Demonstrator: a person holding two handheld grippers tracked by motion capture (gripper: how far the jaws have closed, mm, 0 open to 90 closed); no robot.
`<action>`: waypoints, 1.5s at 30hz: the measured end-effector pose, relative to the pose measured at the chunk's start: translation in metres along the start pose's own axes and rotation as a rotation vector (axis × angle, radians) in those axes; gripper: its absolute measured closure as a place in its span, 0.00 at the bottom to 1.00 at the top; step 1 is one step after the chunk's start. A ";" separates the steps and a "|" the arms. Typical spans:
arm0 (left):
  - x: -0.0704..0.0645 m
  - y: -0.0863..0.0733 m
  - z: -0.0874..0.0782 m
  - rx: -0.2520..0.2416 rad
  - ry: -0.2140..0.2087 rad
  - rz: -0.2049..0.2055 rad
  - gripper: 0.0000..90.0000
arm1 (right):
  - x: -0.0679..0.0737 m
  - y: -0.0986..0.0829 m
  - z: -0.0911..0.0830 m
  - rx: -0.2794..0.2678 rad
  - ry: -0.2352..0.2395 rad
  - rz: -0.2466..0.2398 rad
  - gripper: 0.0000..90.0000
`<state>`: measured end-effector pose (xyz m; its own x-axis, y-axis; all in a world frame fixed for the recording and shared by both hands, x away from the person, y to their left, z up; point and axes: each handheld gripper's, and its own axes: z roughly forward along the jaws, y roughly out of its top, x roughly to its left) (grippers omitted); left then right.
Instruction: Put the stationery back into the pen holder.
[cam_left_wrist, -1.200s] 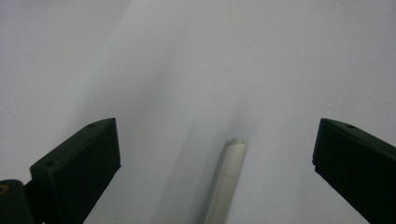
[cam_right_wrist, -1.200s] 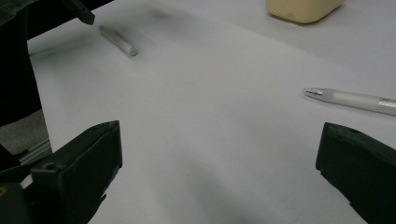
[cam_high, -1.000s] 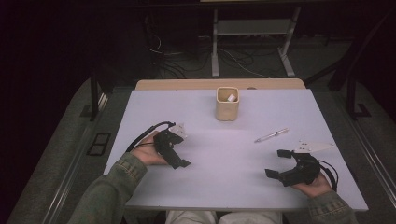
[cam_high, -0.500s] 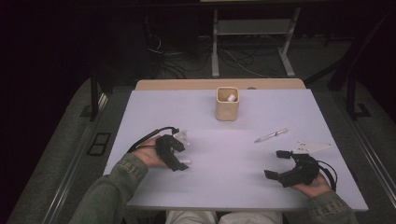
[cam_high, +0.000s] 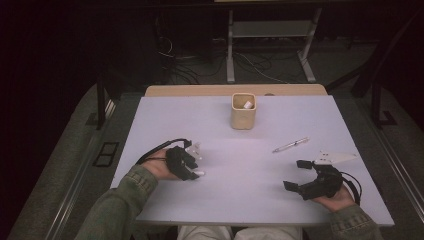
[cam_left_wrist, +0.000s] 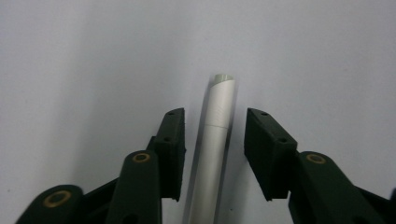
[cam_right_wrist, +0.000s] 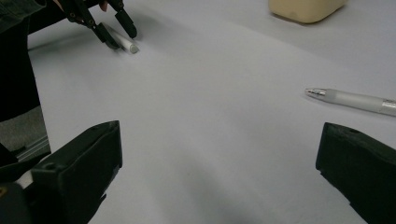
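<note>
White counter (cam_high: 250, 165) in a dark room | left tongs (cam_left_wrist: 212, 140) have dropped over the white marker (cam_left_wrist: 215, 135), jaws straddling it, not clenched; pickup looks imminent | right tongs (cam_high: 300, 175) spread wide, idle near the pen (cam_high: 291, 145)

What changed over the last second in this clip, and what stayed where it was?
The left gripper moved slightly forward and rightward and now straddles the white marker, jaws open on either side of it, not yet closed. The right gripper, the pen and the beige cup stayed put.
</note>
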<state>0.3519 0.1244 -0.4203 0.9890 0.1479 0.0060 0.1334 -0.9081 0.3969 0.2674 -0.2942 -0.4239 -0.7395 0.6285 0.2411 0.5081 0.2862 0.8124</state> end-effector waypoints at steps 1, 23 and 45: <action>0.001 0.000 0.000 0.007 0.003 0.015 0.68 | 0.000 0.000 0.000 0.001 0.000 -0.001 0.00; 0.004 0.000 0.002 0.010 -0.034 0.014 0.87 | 0.000 0.000 0.000 0.007 0.000 -0.002 0.00; 0.013 -0.008 -0.017 -0.069 -0.016 -0.039 0.87 | 0.000 0.000 0.001 0.007 0.001 -0.003 0.00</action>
<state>0.3631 0.1402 -0.4072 0.9841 0.1757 -0.0245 0.1672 -0.8728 0.4586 0.2677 -0.2940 -0.4246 -0.7412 0.6272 0.2392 0.5090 0.2928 0.8094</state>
